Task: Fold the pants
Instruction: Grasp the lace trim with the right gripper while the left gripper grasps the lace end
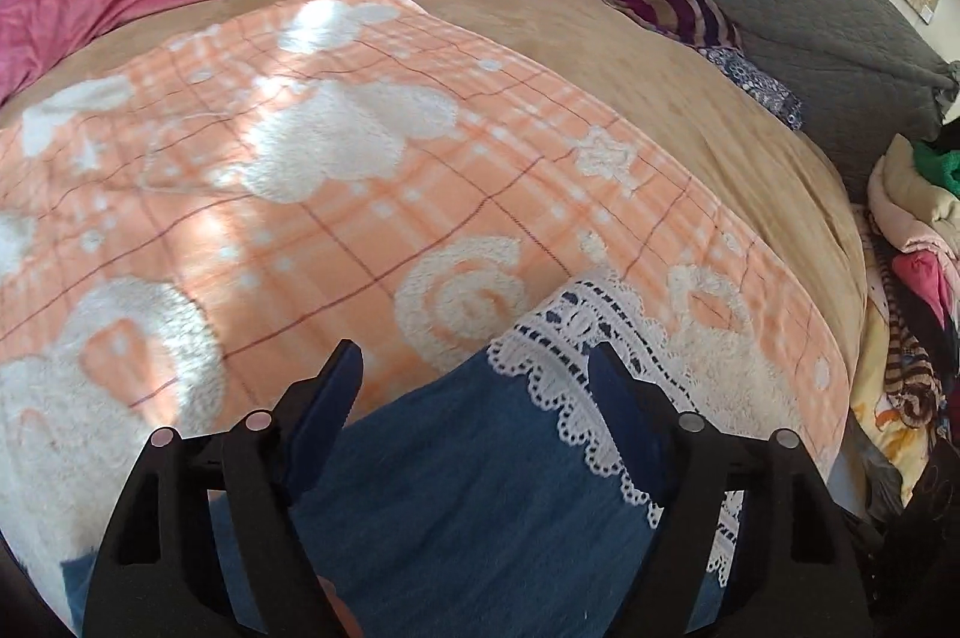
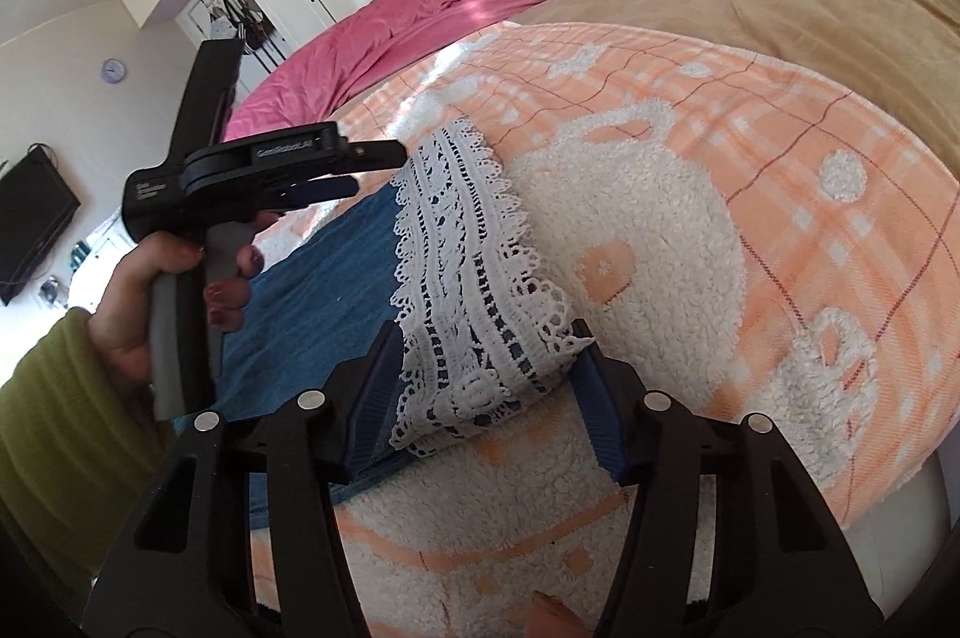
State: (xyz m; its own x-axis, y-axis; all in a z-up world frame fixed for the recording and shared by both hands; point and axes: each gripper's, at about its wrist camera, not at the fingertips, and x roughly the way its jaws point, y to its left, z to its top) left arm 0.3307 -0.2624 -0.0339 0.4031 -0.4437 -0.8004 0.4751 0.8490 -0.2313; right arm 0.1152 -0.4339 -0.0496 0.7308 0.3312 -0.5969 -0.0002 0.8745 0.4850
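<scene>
Denim pants (image 2: 324,266) | right gripper (image 2: 486,344) clamps lace hem (image 2: 474,278) | left gripper (image 1: 474,368) angled down, agape

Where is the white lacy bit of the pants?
The white lace hem lies on the orange-and-white blanket, at the end of the blue pants. In the right wrist view its near corner sits between the right gripper fingers.

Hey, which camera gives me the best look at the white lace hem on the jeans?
The right wrist view: the lace hem runs nearly whole across the blanket, its near end between the right claw fingers. The left wrist view shows only a shorter stretch, partly hidden behind a finger of the left claw.
</scene>
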